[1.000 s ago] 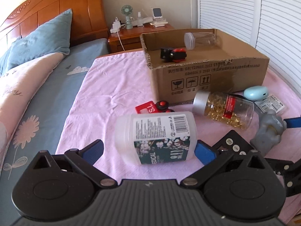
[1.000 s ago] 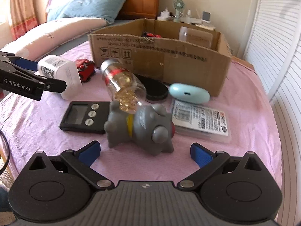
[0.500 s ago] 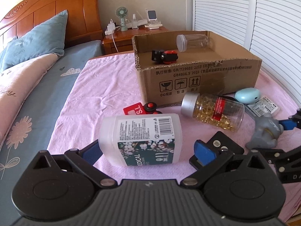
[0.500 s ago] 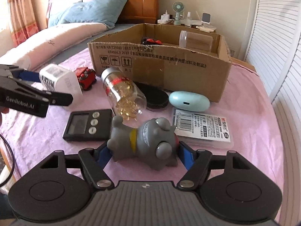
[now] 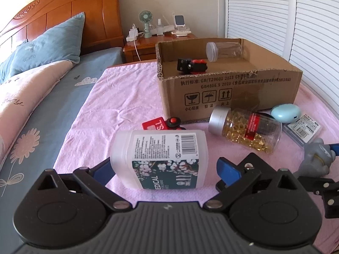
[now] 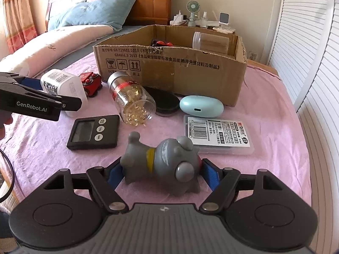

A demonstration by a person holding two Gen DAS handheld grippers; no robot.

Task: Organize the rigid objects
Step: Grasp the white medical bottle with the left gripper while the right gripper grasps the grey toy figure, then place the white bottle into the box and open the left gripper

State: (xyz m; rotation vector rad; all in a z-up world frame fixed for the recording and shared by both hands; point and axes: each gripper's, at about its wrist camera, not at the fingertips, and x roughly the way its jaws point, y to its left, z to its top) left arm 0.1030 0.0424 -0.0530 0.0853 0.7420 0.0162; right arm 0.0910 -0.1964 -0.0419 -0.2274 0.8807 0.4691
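Note:
My left gripper (image 5: 164, 171) is open around a white plastic bottle (image 5: 161, 156) lying on its side on the pink cloth; its right finger stands apart from the bottle. My right gripper (image 6: 162, 173) is shut on a grey toy figure (image 6: 163, 163), its blue pads touching both sides. The toy also shows in the left wrist view (image 5: 317, 158). The cardboard box (image 5: 228, 84) stands behind and holds a clear jar (image 5: 224, 50) and a black-and-red toy (image 5: 192, 65).
On the cloth lie a jar of golden capsules (image 6: 131, 97), a black timer (image 6: 93, 132), a red toy (image 6: 91, 82), a light blue case (image 6: 201, 106), a black disc (image 6: 165, 103) and a flat labelled pack (image 6: 218, 134). The bed lies left, shutter doors right.
My right gripper has closed on the grey toy, which it only faced a second ago. My left gripper has moved closer around the white bottle.

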